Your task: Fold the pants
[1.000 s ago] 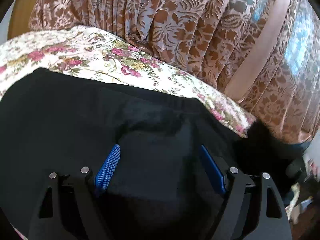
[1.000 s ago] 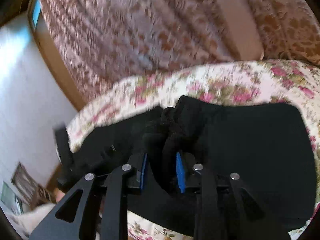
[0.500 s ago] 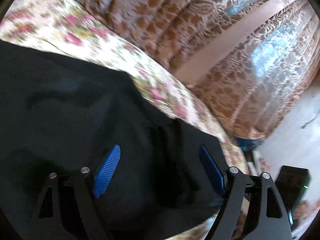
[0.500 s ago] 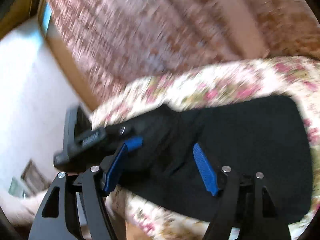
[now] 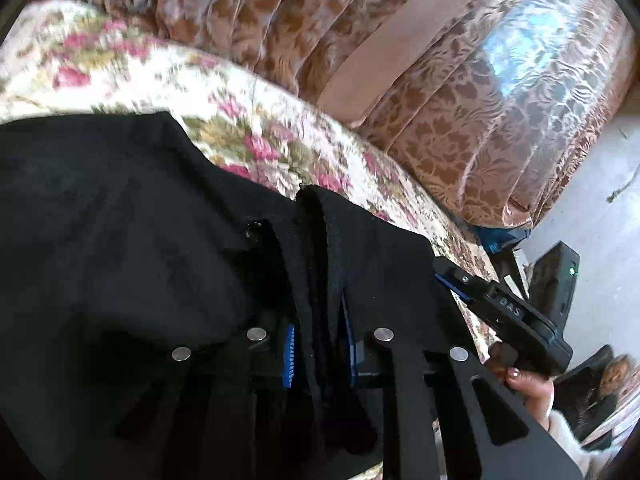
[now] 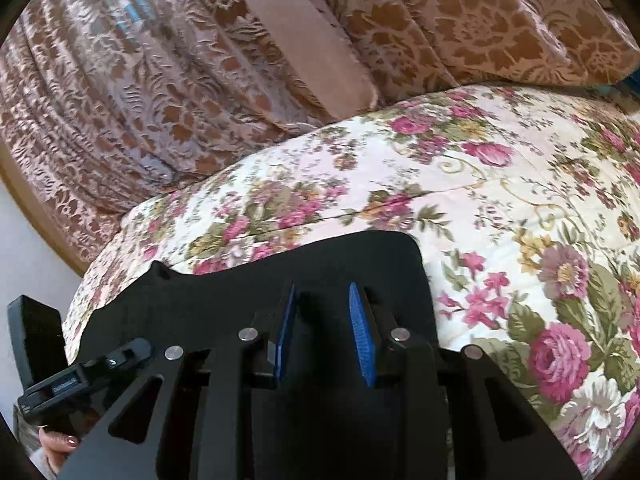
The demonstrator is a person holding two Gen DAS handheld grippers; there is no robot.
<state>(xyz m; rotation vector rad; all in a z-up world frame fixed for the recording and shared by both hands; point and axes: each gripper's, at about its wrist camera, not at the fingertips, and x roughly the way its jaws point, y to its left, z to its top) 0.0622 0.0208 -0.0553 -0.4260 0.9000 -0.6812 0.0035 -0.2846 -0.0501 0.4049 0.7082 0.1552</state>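
Fingers of the left gripper (image 5: 318, 350), apart a second ago, now pinch a ridge of the black fabric pants (image 5: 120, 216) lying on the floral bedspread's (image 6: 500, 200) near edge, while the right gripper (image 6: 325, 332) has released, jaws parted, suggesting a fresh fold beginning.

Bedroom: floral bedspread (image 6: 480, 168), patterned curtains (image 6: 160, 60)

left tongs (image 5: 318, 350) nearly closed, clamping cloth, right tongs (image 6: 324, 336) narrowly parted

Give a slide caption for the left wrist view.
Left hand-held gripper pinches black pants on a flowered bedspread.
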